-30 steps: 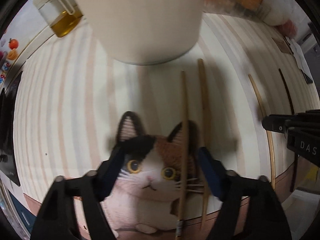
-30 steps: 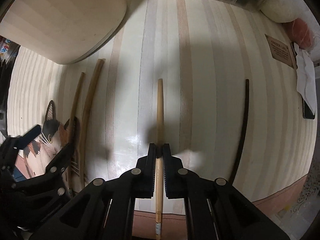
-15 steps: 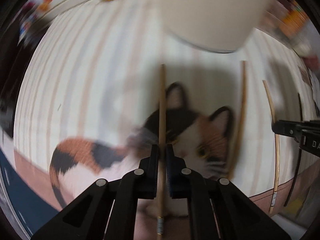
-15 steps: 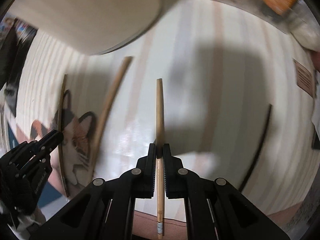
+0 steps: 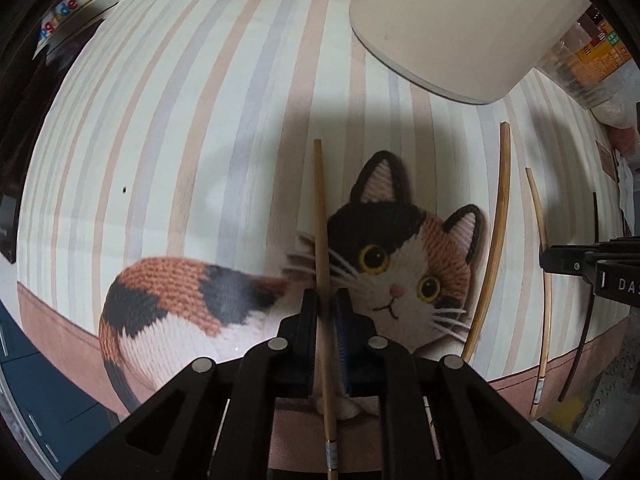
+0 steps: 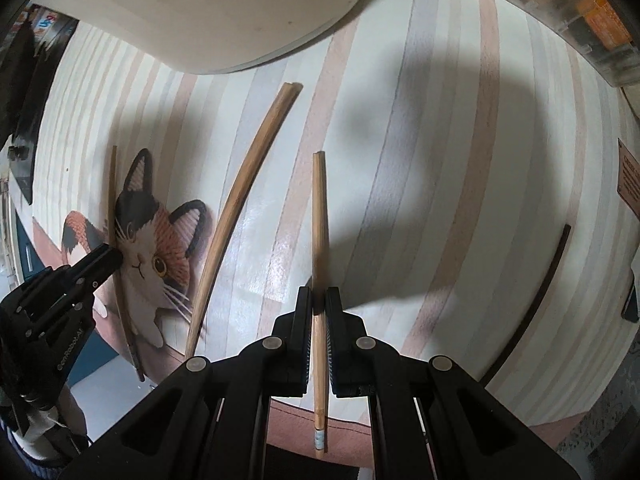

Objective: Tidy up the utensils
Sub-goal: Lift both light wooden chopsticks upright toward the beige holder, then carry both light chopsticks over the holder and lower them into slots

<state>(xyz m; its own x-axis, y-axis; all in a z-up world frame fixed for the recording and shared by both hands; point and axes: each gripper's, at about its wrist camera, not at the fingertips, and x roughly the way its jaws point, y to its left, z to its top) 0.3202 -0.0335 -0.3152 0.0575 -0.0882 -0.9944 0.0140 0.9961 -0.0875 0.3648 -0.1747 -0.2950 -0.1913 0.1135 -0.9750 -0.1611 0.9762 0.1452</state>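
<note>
**Operator:** State the grip condition on both sides.

**Technician:** The left gripper (image 5: pixel 327 310) is pinching one bamboo chopstick (image 5: pixel 320 216) near its lower third, above the cat print (image 5: pixel 400 264) of the striped tablecloth (image 5: pixel 180 120). The right gripper (image 6: pixel 319 308) is pinching a second light chopstick (image 6: pixel 319 220) in the same manner. Both sticks appear clear of the cloth, though this cannot be confirmed.

**Operator:** What remains on the table?

**Technician:** A thicker brown chopstick (image 6: pixel 236 208) lies between the two grippers. A dark chopstick (image 6: pixel 538 292) lies well to the right. The cream container (image 5: pixel 460 20) stands beyond the tips.

**Operator:** Identify the failure modes.

**Technician:** Three are likely.
1. Pivoting. Each stick is held at a narrow point far from its tip, so a fast swing may rotate it between the pads.
2. Rim strike. If the container is the destination, a long forward overhang may hit its wall and push the stick back through the grip.
3. Collision. The grippers work near each other; converging on one opening may cross the sticks.
</note>
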